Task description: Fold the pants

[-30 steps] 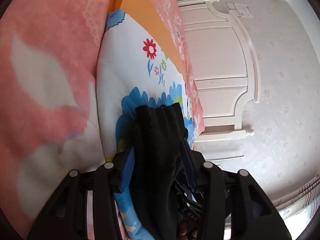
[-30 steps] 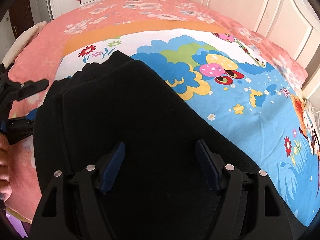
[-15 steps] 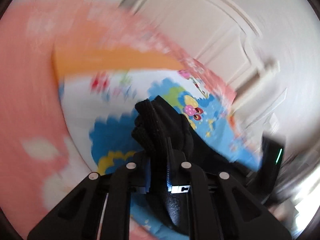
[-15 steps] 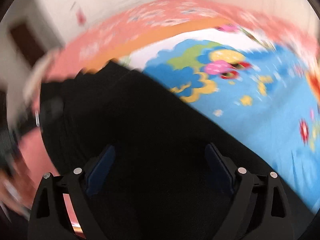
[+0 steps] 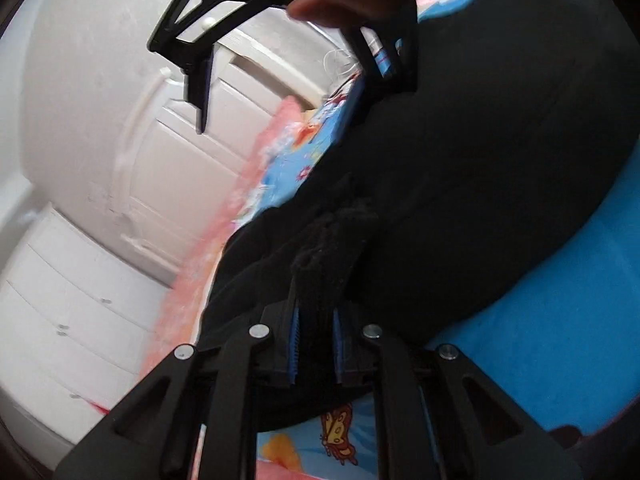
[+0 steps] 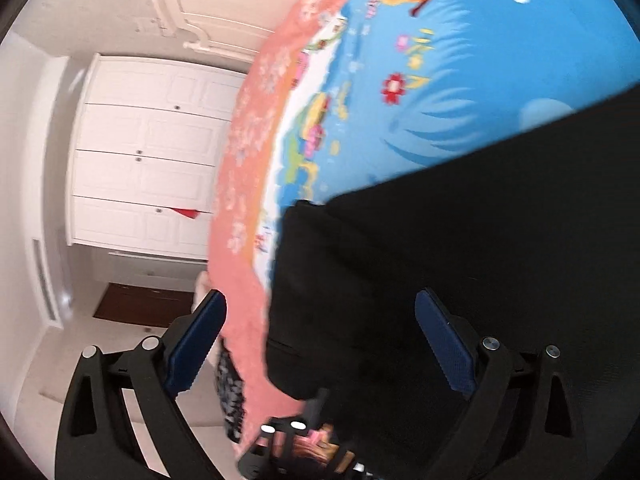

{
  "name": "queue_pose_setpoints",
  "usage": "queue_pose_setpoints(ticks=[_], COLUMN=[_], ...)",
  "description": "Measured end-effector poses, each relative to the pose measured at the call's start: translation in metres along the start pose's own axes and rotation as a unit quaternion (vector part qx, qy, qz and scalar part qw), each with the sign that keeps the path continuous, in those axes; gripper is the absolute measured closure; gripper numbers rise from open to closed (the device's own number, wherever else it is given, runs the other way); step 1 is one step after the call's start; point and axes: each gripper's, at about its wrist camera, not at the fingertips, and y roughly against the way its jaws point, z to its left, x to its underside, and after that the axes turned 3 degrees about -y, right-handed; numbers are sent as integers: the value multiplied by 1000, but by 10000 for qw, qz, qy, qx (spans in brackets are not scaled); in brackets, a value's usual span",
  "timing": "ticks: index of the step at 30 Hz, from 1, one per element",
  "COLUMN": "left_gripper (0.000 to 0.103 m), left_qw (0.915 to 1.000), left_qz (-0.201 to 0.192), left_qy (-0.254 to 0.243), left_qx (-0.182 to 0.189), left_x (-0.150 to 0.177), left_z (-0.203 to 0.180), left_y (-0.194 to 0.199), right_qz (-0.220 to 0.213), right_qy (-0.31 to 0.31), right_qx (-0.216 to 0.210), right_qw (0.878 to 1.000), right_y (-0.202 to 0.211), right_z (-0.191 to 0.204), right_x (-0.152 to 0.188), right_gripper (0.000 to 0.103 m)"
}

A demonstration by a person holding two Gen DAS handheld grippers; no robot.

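The left gripper (image 5: 314, 340) is clamped on a bunched fold of the black fabric pants (image 5: 480, 160) — the cloth fills the narrow gap between its blue-padded fingers (image 5: 294, 344). The right gripper (image 6: 320, 340) is spread wide and holds nothing. The pants lie on the blue cartoon-print bedsheet (image 6: 460, 80), near its pink border, with white panelled wardrobe doors (image 6: 144, 168) far left.

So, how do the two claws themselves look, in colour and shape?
Both are of the same make. The left claw has black plastic arms with triangular cut-outs, round silver screws at the joints, and blue ribbed pads on its fingers. The right claw has the same black frame, silver screws and blue ribbed pads. No cables or sleeves show.
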Motion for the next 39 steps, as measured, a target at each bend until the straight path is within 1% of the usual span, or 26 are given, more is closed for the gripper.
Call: queue_pose_setpoints(ticks=[1, 2, 3, 7, 9, 12, 13, 14, 15, 16, 17, 18, 20, 22, 24, 26, 28, 30, 32, 33, 34, 35, 36, 37, 38, 39], left_gripper=[90, 90, 91, 91, 91, 91, 91, 91, 91, 91, 91, 91, 91, 91, 91, 91, 91, 91, 91, 87, 78, 74, 62, 54, 54, 54], left_qw=[10000, 9996, 9990, 9969, 9964, 9963, 9967, 9970, 9970, 9970, 9972, 9974, 9971, 9964, 9953, 9935, 9915, 9904, 9900, 9889, 9870, 9807, 9742, 9677, 9598, 9553], left_qz=[29, 61, 70, -36, -85, -143, -148, -162, -175, -198, -224, -259, -374, -577, -744, -940, -1048, -1057, -982, -941, -944, -966, -939, -919, -930, -934], left_qy=[72, 259, 425, 788, 844, 843, 803, 761, 750, 742, 712, 663, 645, 609, 619, 592, 610, 617, 581, 617, 698, 954, 1244, 1527, 1812, 1973], left_qx=[55, 124, 129, 62, 11, 18, 7, 0, 16, 28, 0, -87, -143, -111, 46, 238, 466, 649, 828, 966, 1101, 1404, 1634, 1782, 1933, 1992], left_x=[0, -1, -3, -6, -9, -15, -16, -15, -15, -15, -15, -19, -25, -37, -47, -59, -66, -69, -66, -63, -60, -56, -53, -49, -44, -39], left_z=[2, 10, 18, 41, 47, 46, 43, 37, 36, 33, 28, 26, 23, 16, 7, -8, -23, -33, -42, -43, -40, -30, -19, -9, 1, 9], left_y=[0, 0, 1, 6, 9, 13, 14, 18, 20, 24, 29, 30, 37, 42, 46, 52, 56, 56, 53, 52, 52, 53, 54, 55, 57, 58], right_qz=[11, 50, 80, 262, 362, 594, 645, 658, 677, 685, 618, 580, 409, 214, 40, -109, -191, -152, -121, -129, -113, -94, -83, -75, -65, -53], right_qy=[-33, -66, -63, -79, -105, -45, 22, 56, 69, 77, 113, 159, 282, 498, 712, 636, 590, 325, 267, 269, 253, 239, 217, 174, 138, 133], right_qx=[32, 27, 33, -20, -55, -151, -184, -213, -245, -172, -98, -139, -153, -22, 182, 362, 549, 619, 550, 493, 461, 448, 433, 402, 356, 333], right_qw=[10000, 10000, 9999, 9996, 9993, 9981, 9977, 9976, 9974, 9975, 9980, 9981, 9986, 9985, 9973, 9973, 9966, 9974, 9981, 9983, 9986, 9987, 9988, 9990, 9992, 9993], right_y=[-2, -4, -5, -13, -21, -42, -50, -55, -58, -61, -58, -54, -35, -13, 11, 31, 37, 36, 28, 27, 27, 28, 27, 29, 29, 32], right_z=[-2, -2, -2, -1, 0, 6, 8, 9, 8, 7, 6, 5, 5, 5, 2, -13, -28, -52, -64, -65, -66, -67, -68, -70, -71, -72], right_x=[-1, 0, 0, -1, 1, 0, -1, -2, -2, -3, -4, -4, -6, -7, -5, -1, 2, 3, 5, 5, 5, 4, 4, 4, 3, 3], right_gripper=[10, 10, 10, 10, 10, 10, 15, 25, 52, 71, 77, 79, 80, 80, 80, 80, 80, 80, 80, 80, 80, 80, 80, 79, 78, 77])
